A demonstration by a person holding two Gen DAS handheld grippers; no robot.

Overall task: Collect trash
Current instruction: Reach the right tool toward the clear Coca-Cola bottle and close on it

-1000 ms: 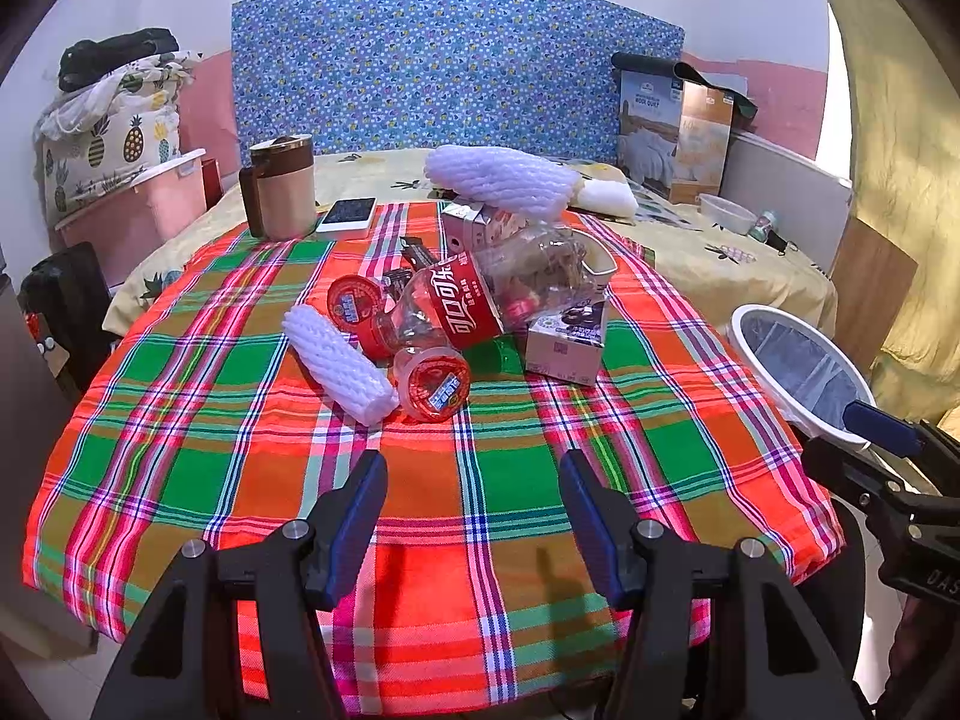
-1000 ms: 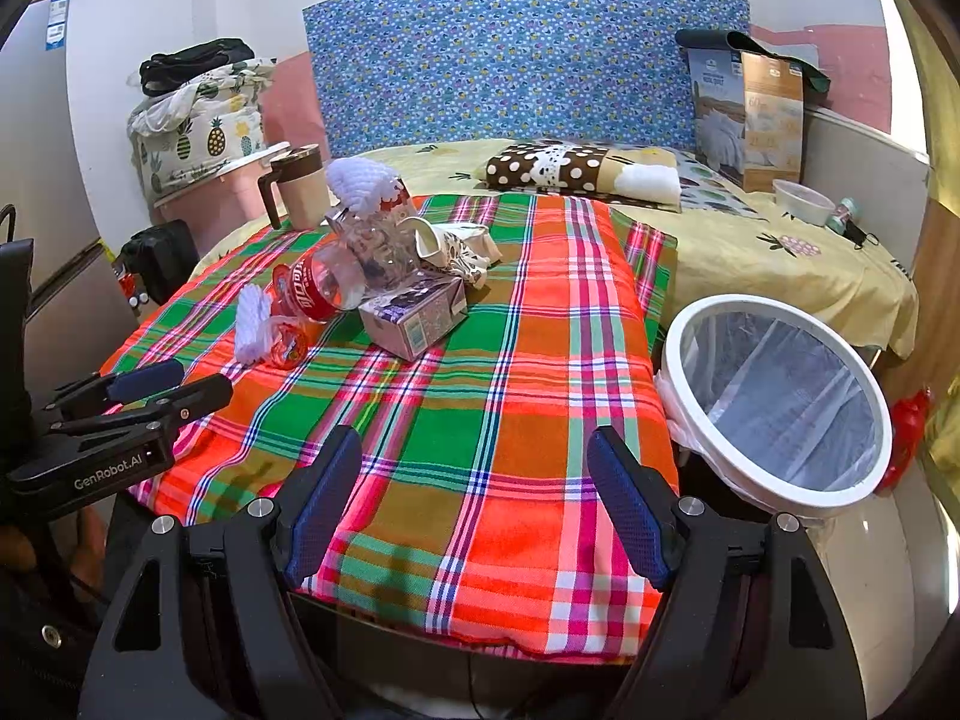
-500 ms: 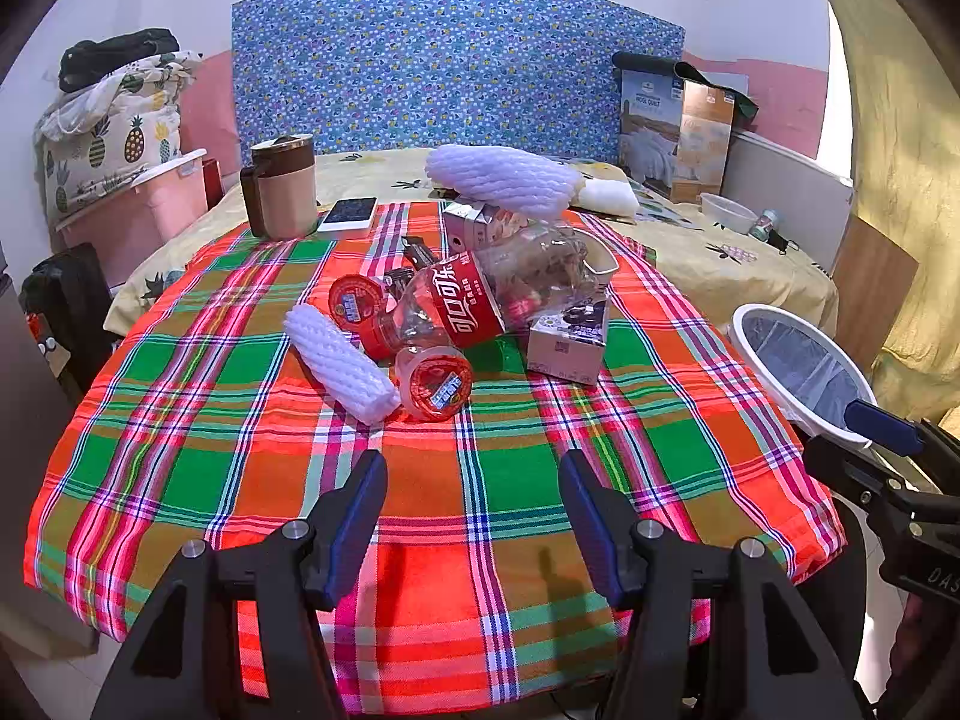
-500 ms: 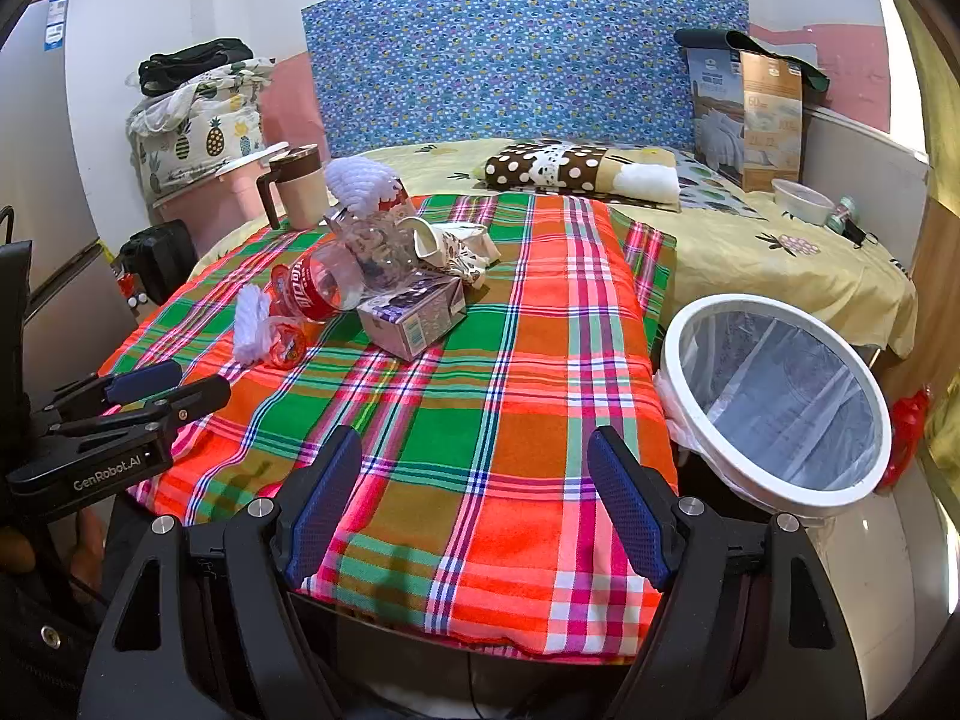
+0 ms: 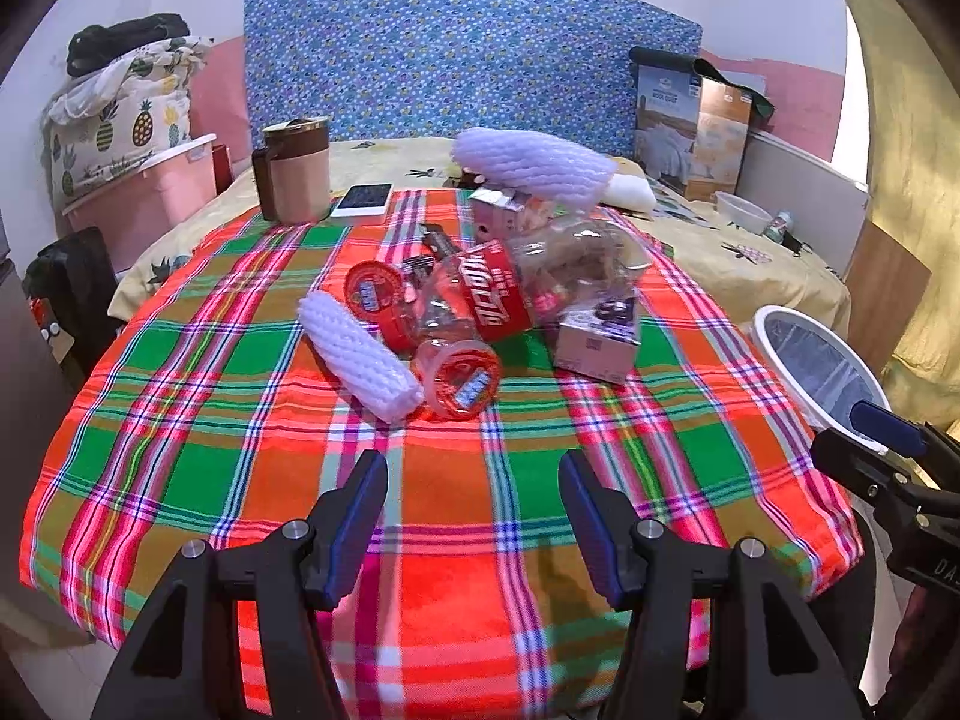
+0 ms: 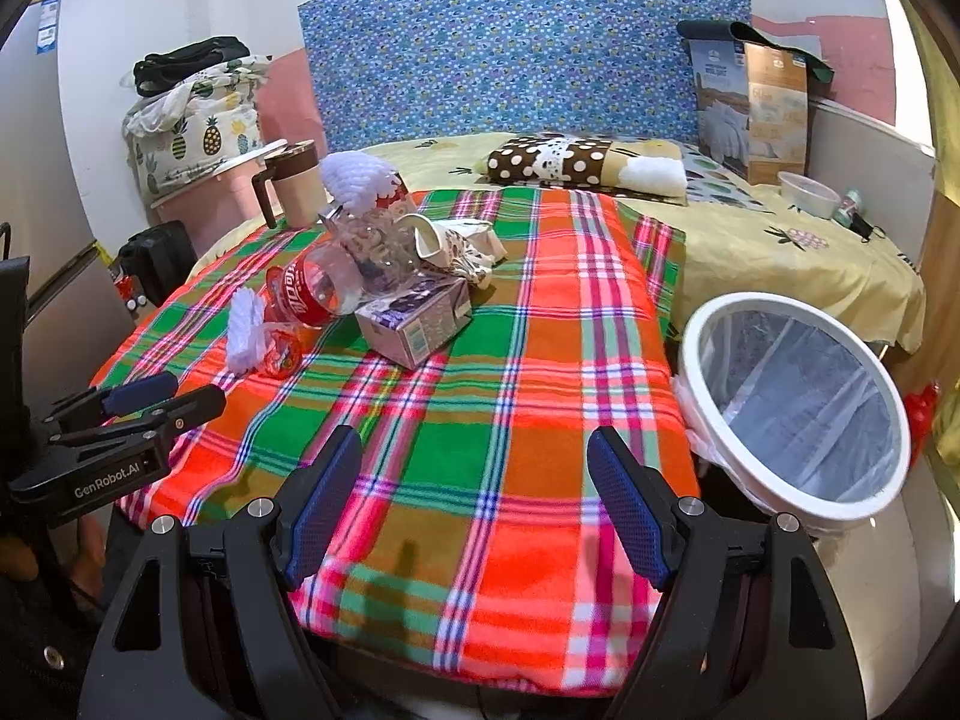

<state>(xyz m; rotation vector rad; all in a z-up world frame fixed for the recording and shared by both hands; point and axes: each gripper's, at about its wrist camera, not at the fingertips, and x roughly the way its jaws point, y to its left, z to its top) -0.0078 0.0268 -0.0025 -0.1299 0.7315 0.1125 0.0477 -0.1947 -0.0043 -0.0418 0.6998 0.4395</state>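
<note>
A pile of trash lies mid-table on the plaid cloth (image 5: 240,420): a crushed cola bottle (image 5: 498,294), a white foam sleeve (image 5: 360,354), two red-lidded cups (image 5: 462,378), a small purple carton (image 5: 594,342) and a second foam sleeve (image 5: 534,165) on top. The white-rimmed bin (image 6: 792,402) with a clear liner stands off the table's right side. My left gripper (image 5: 474,510) is open and empty, short of the pile. My right gripper (image 6: 474,498) is open and empty over the near table edge, left of the bin.
A brown lidded mug (image 5: 297,177) and a phone (image 5: 363,199) sit at the table's far left. A bed with pillows (image 6: 558,162) and a cardboard box (image 6: 750,108) lies behind. Pink storage bins (image 5: 150,192) stand at the left.
Both grippers have stayed nearly still; the views shift only slightly. Nothing on the table has moved.
</note>
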